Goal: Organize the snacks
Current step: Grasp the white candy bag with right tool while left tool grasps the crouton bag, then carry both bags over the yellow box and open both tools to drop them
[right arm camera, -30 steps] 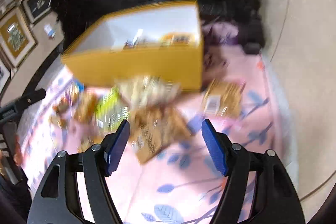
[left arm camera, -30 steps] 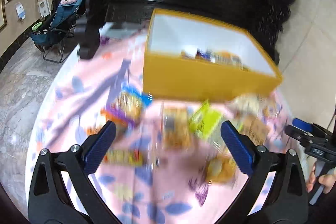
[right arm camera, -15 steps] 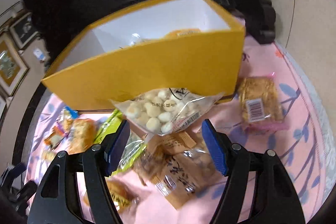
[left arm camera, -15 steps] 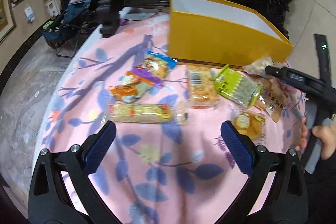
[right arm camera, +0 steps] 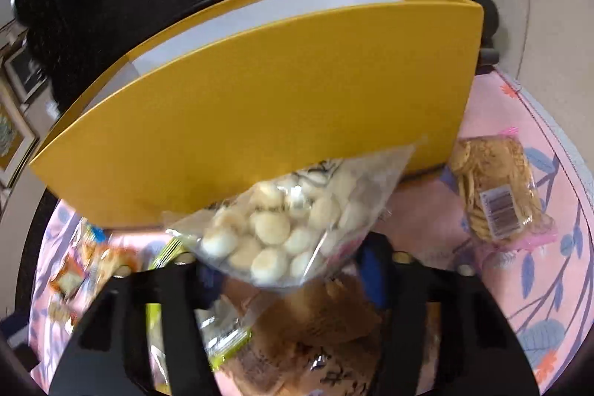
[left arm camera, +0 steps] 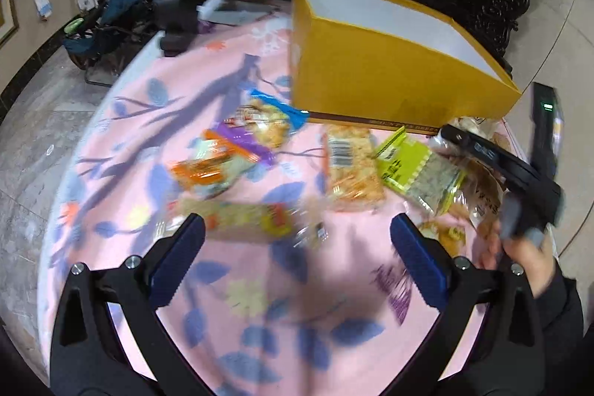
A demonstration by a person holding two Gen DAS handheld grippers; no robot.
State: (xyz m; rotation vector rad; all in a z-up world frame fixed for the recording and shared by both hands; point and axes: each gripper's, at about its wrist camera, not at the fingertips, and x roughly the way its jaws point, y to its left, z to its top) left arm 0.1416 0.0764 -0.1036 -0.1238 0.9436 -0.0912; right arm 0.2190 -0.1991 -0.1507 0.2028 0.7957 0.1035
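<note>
Bagging the white puffs

My right gripper (right arm camera: 289,270) had just been closing, pinching the clear puff bag (right arm camera: 293,221) against the yellow box (right arm camera: 260,121) for loading; left gripper (left arm camera: 297,255) spread, empty.

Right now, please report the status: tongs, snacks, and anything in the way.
Right tongs just closed on clear bag of white puffs. Left tongs open, empty. Yellow box wall directly ahead.

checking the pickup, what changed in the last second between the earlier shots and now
The right gripper moved in toward the yellow box and its jaws have just been closing on the clear bag of white round snacks. The left gripper stayed open, holding nothing. The other packets stayed on the pink cloth.
</note>
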